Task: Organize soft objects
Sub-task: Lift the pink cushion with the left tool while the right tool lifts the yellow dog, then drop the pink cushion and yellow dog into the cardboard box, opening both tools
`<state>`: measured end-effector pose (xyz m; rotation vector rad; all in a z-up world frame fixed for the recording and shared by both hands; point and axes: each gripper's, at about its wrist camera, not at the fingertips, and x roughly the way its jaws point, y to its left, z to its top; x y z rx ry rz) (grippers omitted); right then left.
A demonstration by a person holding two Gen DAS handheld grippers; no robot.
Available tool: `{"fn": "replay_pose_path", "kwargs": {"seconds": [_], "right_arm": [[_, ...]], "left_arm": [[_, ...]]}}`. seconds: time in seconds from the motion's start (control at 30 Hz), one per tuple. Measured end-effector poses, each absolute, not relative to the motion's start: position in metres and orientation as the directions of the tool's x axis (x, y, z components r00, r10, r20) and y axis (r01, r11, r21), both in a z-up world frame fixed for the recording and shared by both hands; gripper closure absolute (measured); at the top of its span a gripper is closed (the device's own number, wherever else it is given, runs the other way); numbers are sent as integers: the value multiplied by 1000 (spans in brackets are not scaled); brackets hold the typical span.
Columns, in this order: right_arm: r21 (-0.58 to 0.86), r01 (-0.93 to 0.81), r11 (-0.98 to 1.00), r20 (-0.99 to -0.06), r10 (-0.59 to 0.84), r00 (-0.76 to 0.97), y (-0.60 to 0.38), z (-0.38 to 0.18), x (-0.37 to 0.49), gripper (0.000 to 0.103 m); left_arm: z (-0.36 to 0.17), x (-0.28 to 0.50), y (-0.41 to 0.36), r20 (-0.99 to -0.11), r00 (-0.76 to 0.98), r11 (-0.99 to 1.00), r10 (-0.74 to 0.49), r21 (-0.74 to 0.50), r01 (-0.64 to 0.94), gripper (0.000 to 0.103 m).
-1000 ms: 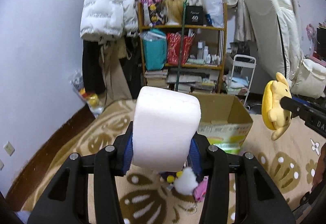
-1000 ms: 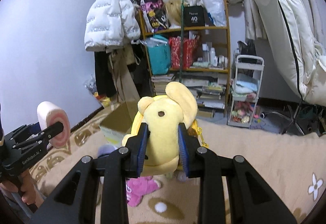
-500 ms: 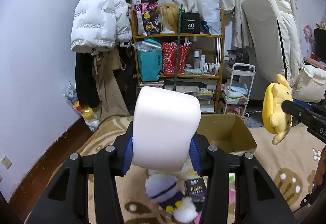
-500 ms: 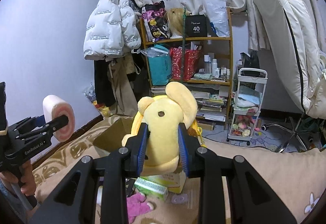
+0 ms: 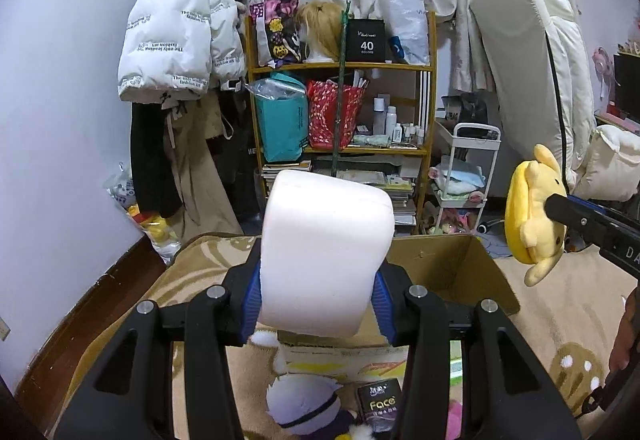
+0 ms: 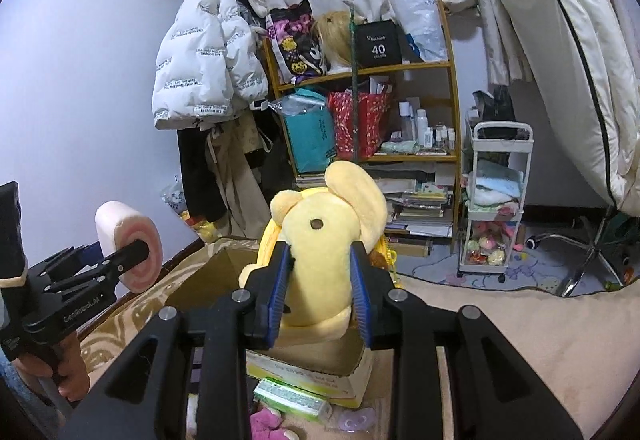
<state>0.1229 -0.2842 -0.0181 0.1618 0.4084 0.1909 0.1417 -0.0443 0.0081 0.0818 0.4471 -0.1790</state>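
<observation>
Both grippers have risen since a second ago, so the cardboard box (image 5: 452, 272) on the patterned rug (image 5: 560, 320) now sits lower beneath them. Above the box's near left side, the left gripper (image 5: 320, 300) clamps a white foam roll (image 5: 324, 256). Right of the box, level with it, the right gripper (image 6: 318, 292) squeezes a yellow plush toy (image 6: 320, 240); a wooden shelf (image 5: 344, 67) stands behind.

White puffer jacket (image 5: 176, 35) beside wooden shelf (image 5: 340, 111) — white trolley (image 5: 466, 175) just right.
</observation>
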Motion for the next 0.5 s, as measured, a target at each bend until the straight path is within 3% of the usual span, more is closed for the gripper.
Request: {"fn": "replay_pose_path", "kwargs": {"seconds": [0.5], "right_arm": [[202,-205,958,-426,274,862,-278,-60,150,70]], "left_arm": [[-31,176,-63,-513,838,970,-185,44,241,57]]}}
